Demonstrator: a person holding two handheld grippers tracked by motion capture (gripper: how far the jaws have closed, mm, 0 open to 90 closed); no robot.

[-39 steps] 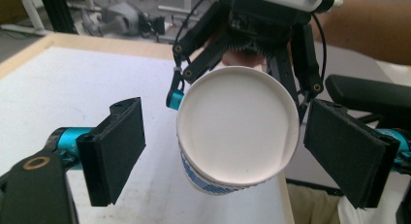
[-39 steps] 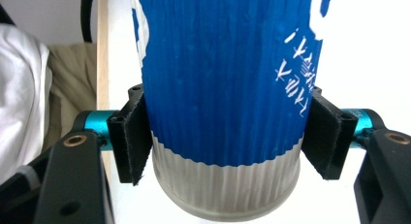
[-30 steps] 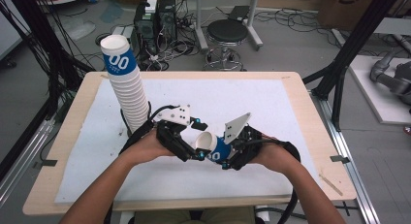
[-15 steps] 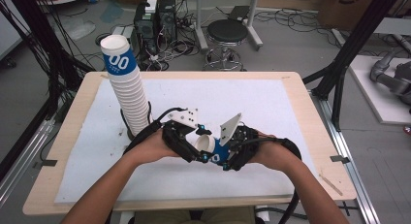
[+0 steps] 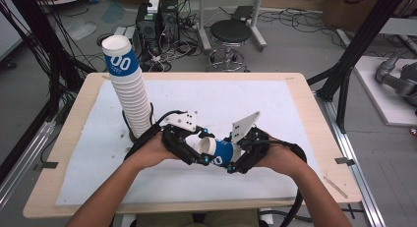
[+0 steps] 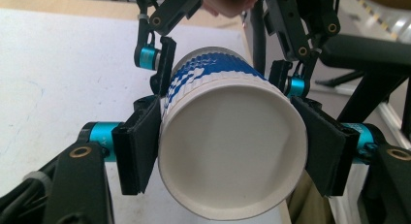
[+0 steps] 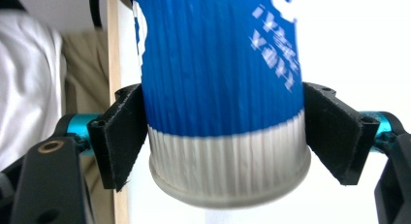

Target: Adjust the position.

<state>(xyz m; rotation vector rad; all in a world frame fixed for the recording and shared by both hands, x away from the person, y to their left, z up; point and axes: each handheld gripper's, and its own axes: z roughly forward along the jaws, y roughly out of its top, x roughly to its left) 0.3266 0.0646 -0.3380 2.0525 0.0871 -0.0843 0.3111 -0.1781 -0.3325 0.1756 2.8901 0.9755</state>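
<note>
A blue-and-white ribbed paper cup lies sideways in the air between my two grippers, above the white mat. My left gripper has just been closing and its pads now press both sides of the cup near the open rim. My right gripper flanks the base end of the cup. Its jaws have just been opening, and the pads stand slightly off the cup wall. The left gripper view shows the right gripper beyond the cup.
A tall, leaning stack of the same cups stands on the mat at the left, close behind my left hand. The wooden table edge runs along the right. A stool and cables sit on the floor beyond.
The left gripper's jaws have closed onto the cup's rim end. The right gripper's jaws have spread away from the cup's base end. Both hands have stayed almost in place.
</note>
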